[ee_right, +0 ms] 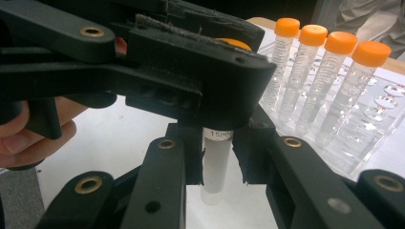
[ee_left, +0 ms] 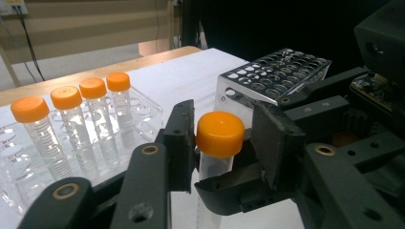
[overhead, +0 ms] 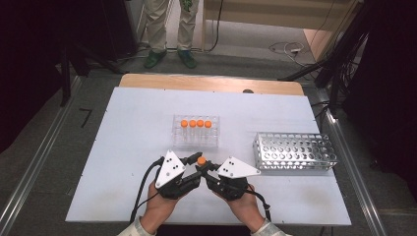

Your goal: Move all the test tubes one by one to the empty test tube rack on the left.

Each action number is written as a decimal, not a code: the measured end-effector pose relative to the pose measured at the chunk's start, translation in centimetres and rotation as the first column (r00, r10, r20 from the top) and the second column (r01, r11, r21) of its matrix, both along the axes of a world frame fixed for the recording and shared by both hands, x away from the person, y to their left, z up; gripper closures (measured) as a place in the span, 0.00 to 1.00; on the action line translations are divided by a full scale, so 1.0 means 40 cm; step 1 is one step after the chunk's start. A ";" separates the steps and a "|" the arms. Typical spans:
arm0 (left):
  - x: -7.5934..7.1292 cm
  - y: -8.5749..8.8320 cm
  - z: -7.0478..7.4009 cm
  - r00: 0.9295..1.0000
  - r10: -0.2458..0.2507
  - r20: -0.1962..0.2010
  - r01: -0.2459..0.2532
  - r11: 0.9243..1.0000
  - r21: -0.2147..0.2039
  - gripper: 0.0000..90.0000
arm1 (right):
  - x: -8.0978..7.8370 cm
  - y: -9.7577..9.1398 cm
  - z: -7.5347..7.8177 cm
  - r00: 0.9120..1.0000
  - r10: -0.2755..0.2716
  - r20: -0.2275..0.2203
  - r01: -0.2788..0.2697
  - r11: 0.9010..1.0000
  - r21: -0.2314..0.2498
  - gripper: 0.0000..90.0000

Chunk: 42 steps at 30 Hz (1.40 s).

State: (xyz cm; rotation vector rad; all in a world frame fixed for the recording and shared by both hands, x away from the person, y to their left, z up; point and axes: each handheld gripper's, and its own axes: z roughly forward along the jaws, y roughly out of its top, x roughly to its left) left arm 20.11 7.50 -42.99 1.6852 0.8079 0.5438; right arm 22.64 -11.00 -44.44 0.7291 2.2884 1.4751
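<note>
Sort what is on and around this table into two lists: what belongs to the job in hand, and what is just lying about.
In the job:
- clear plastic tube with orange cap, held upright between both grippers
- left gripper, jaws at the cap
- right gripper, jaws on the tube body
- clear plastic rack with four orange-capped tubes
- perforated metal rack

Lying about:
- cables on the floor

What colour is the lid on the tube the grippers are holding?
Orange. The lid on the tube shows best in the left gripper view.

Left tongs (ee_right: 191, 95) hide the tube's cap (ee_right: 231, 44); tube markings (ee_right: 218, 135) unreadable.
</note>
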 end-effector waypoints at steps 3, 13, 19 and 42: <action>0.000 0.000 -0.001 1.000 0.009 0.003 -0.009 1.000 0.001 0.74 | 0.000 0.000 0.000 1.000 0.001 0.001 -0.001 1.000 -0.002 0.80; 0.002 0.002 -0.002 1.000 0.012 -0.003 -0.012 1.000 -0.003 0.78 | 0.001 -0.001 -0.001 1.000 0.002 0.003 -0.002 1.000 -0.003 0.79; 0.014 0.021 0.006 1.000 0.031 -0.008 -0.031 0.999 -0.020 0.78 | 0.006 -0.013 0.000 1.000 0.013 -0.026 -0.013 1.000 -0.012 0.52; 0.099 0.139 0.079 0.981 0.195 -0.014 -0.196 0.979 -0.064 0.78 | 0.004 -0.218 -0.011 0.985 -0.141 -0.096 0.141 0.990 -0.001 0.32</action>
